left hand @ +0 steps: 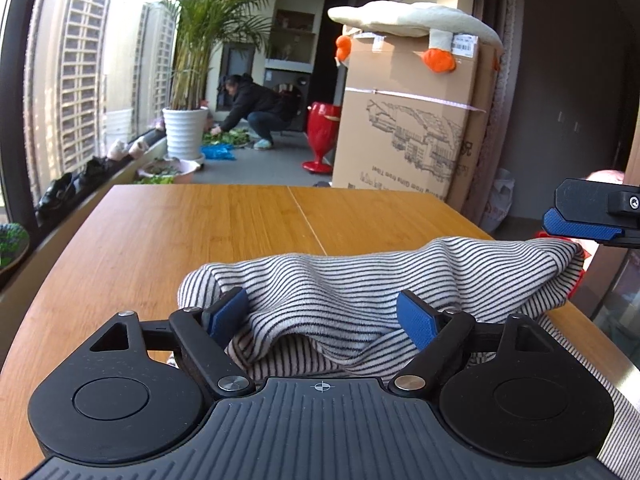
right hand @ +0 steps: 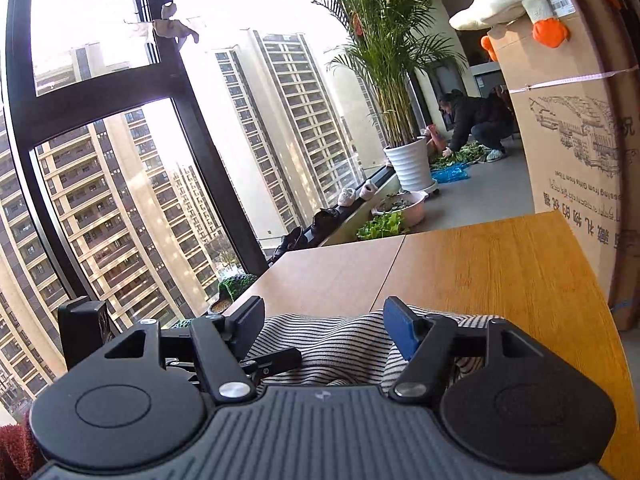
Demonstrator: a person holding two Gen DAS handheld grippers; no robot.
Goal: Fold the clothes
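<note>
A white garment with thin black stripes (left hand: 360, 280) lies bunched on the wooden table (left hand: 200, 240). My left gripper (left hand: 322, 312) is open, its blue pads on either side of a raised fold of the cloth near the table's near edge. My right gripper (right hand: 322, 320) is also open over the same striped garment (right hand: 336, 344), the cloth lying between its fingers. One finger of the right gripper (left hand: 584, 224) shows at the right edge of the left wrist view, just above the garment's right end. Part of the left gripper (right hand: 84, 328) shows at the left of the right wrist view.
A tall cardboard box (left hand: 412, 120) with a plush toy (left hand: 412, 20) on top stands past the table's far right. A potted palm (left hand: 188, 128), a red stool (left hand: 320, 136) and a crouching person (left hand: 256, 108) are on the floor beyond. Large windows (right hand: 120, 160) run along the left.
</note>
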